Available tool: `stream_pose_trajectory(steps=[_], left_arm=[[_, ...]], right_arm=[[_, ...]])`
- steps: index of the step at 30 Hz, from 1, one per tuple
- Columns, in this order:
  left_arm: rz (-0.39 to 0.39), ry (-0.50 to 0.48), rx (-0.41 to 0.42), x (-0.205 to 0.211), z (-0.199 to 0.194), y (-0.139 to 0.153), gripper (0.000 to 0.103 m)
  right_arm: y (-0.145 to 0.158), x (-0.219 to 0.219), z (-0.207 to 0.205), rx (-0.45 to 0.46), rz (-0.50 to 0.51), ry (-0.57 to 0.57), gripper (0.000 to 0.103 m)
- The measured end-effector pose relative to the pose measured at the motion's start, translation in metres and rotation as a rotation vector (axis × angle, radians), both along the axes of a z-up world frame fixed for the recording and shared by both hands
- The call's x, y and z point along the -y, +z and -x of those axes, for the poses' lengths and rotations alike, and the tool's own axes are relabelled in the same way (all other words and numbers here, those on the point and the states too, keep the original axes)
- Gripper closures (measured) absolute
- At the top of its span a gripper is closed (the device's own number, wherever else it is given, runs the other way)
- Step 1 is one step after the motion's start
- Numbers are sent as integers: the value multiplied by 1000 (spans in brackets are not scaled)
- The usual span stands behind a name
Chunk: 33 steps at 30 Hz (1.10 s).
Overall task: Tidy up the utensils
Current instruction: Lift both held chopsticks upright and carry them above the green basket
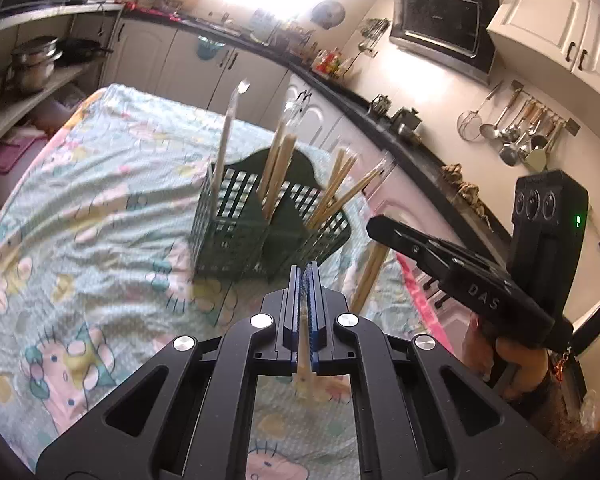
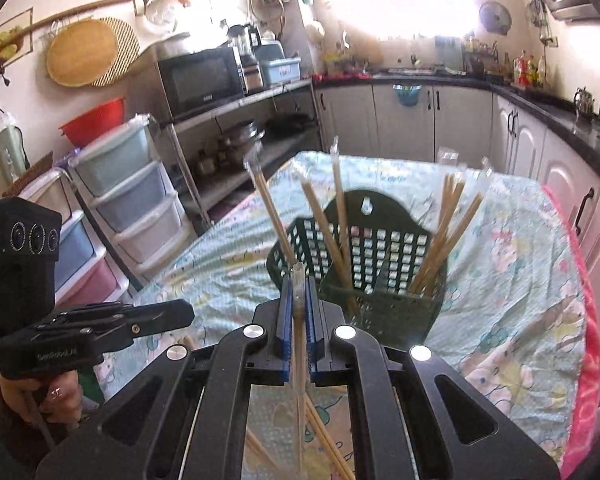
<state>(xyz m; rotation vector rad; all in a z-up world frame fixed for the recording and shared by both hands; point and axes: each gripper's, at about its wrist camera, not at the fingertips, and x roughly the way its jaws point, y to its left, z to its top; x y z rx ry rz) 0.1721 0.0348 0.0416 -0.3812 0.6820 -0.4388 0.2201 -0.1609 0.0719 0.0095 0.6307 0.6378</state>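
Observation:
A dark green slotted utensil basket (image 1: 256, 236) (image 2: 384, 256) stands on the table with several wrapped chopstick pairs (image 1: 278, 168) (image 2: 448, 232) upright in its compartments. My left gripper (image 1: 304, 276) is shut on a wrapped chopstick pair (image 1: 303, 350), just in front of the basket. My right gripper (image 2: 299, 280) is shut on another wrapped chopstick pair (image 2: 299, 344), close to the basket's near left corner. The right gripper (image 1: 380, 226) also shows in the left wrist view, with chopsticks (image 1: 370, 276) hanging below it. The left gripper (image 2: 180, 314) shows at the left of the right wrist view.
The table carries a pale patterned cloth (image 1: 80, 200) (image 2: 520, 280). More loose chopsticks (image 2: 328, 436) lie on the cloth under my right gripper. Kitchen counters (image 1: 412, 148) and cabinets run along the right, plastic drawers (image 2: 128, 208) and a shelf with a microwave (image 2: 200, 80) at the left.

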Motion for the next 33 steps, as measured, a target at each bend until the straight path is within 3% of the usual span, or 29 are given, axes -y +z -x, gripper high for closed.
stream_pose_trajectory(steps=[20,33], left_arm=[[-19,12,204,7,-14,95,102],[-12,29,272,6,-26,126,102]], right_arm=[[62,21,18,184,-60,-59,97],[87,23,17,242,-81,-80,97]])
